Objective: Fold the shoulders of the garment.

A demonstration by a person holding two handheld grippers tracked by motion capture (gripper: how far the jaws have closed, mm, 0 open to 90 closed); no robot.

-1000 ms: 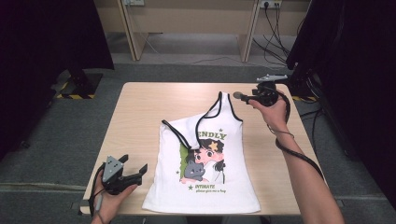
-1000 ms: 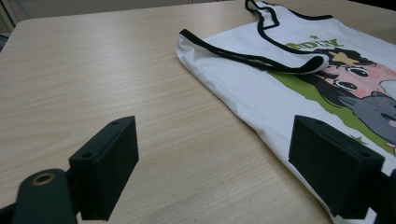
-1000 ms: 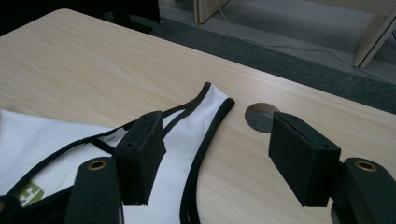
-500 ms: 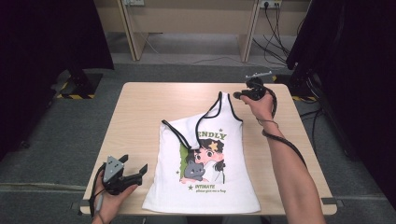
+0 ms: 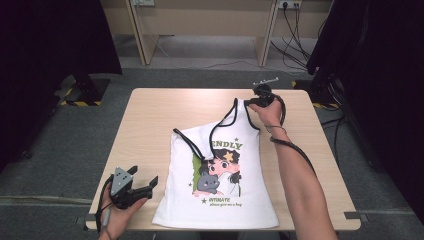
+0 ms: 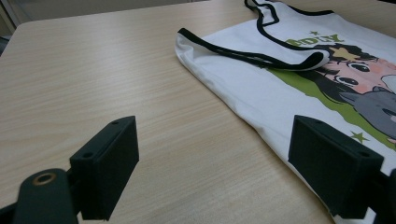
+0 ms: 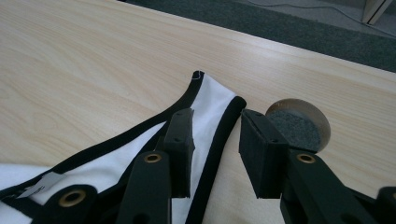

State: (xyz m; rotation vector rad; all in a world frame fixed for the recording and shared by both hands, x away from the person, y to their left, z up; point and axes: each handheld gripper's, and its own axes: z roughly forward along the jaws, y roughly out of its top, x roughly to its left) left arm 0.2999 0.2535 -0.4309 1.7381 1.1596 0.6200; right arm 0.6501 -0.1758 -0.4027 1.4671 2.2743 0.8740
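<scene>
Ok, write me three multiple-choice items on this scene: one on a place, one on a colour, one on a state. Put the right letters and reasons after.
1. Where is the right gripper?
A. at the far shoulder strap of the tank top
B. at the tank top's bottom hem
C. off the table, over the floor

2. What colour is the trim on the tank top's straps?
A. red
B. black
C. yellow

3. How do the jaws of the left gripper stand?
A. shut on the hem
B. shut on nothing
C. wide open above the table, beside the tank top's edge

Answers:
1 A: the right gripper view shows its jaws on either side of the strap's tip, with a gap left.
2 B: black binding edges the white cloth in all views.
3 C: the left gripper view shows bare wood between the spread jaws.
</scene>
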